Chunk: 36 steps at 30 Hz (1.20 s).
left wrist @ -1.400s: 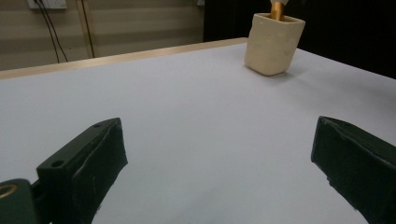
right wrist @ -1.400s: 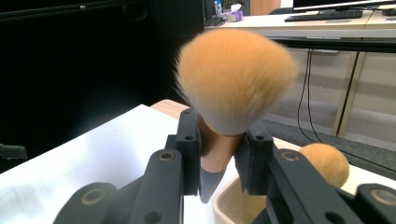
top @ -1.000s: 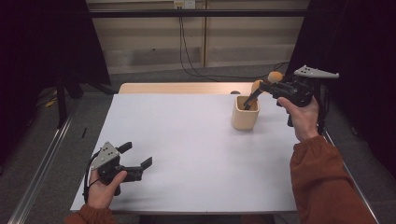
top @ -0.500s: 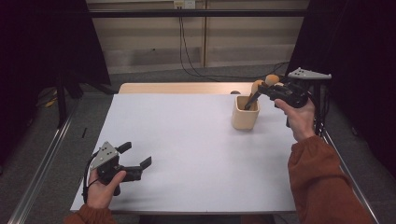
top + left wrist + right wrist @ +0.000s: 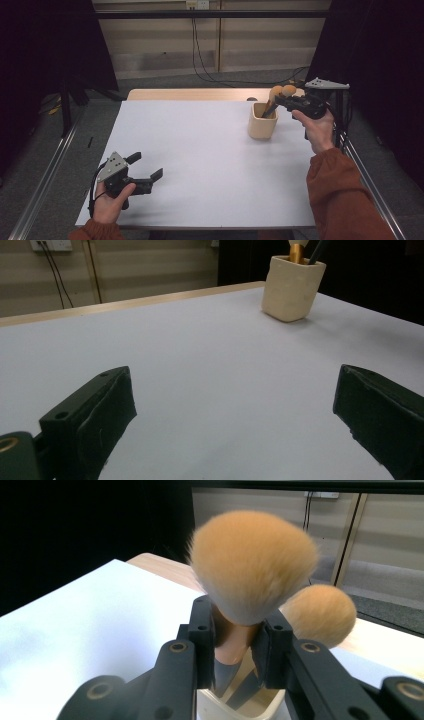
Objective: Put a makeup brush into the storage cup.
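A cream cup [image 5: 262, 122] stands on the white table [image 5: 200, 165] at the right rear, and it is also at top right in the left gripper view [image 5: 293, 286]. Two makeup brushes with tan bristles stand in it. My right gripper [image 5: 280, 101] is shut on the nearer brush [image 5: 251, 560] just below its bristles, above the cup's mouth [image 5: 235, 705]. The second brush [image 5: 320, 612] sits behind it. My left gripper [image 5: 146, 170] rests low near the table's front left corner, jaws wide open with nothing between them [image 5: 235, 415].
A wooden strip [image 5: 190, 94] runs along the table's far edge. Cables [image 5: 200, 55] hang on the back wall. Metal rails [image 5: 45, 170] flank the table on both sides.
My right gripper has moved left and down over the cup, bringing the held brush into the cup beside the other. The left gripper has stayed put.
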{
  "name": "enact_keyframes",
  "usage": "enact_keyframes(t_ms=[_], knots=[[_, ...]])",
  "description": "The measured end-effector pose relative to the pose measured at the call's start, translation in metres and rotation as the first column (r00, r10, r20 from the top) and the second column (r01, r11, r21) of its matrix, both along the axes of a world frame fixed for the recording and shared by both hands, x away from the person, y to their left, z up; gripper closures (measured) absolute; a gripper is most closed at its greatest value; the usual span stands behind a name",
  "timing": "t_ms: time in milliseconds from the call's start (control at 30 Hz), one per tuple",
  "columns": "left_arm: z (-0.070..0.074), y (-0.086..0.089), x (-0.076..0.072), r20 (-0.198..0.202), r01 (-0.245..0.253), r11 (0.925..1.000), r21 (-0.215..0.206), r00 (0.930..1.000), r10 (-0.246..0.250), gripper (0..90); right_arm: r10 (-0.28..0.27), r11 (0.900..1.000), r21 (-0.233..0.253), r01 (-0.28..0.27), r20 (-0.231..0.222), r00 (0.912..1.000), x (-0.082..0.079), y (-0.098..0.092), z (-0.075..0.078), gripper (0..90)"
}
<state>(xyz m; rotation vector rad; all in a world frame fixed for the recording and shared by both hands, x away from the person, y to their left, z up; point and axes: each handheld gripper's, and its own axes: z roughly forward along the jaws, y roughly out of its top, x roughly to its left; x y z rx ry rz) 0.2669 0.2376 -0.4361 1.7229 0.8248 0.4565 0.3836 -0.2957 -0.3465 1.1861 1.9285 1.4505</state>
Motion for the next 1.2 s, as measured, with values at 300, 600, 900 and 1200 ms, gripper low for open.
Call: enact_keyframes(t_ms=[300,600,900,1200], knots=[[0.0,-0.001,0.0,0.006,0.01,0.9998,0.016,0.9999,-0.01,3.1,0.003,1.0,-0.005,-0.003,-0.012,0.9999,0.005,0.003,-0.009,73.2],[0.0,0.0,0.0,0.009,0.009,0.9997,0.022,0.9999,-0.009,3.1,0.002,1.0,-0.01,-0.003,-0.016,0.9999,0.009,0.006,-0.016,73.2],[-0.001,-0.001,0.0,0.006,0.013,0.9998,0.012,0.9999,-0.013,3.1,-0.001,1.0,-0.025,-0.001,-0.045,0.999,0.014,0.006,-0.029,73.1],[-0.001,0.0,0.001,0.011,0.014,0.9998,0.017,0.9998,-0.014,3.0,0.005,1.0,-0.014,-0.006,-0.061,0.9981,0.016,0.007,-0.037,73.1]])
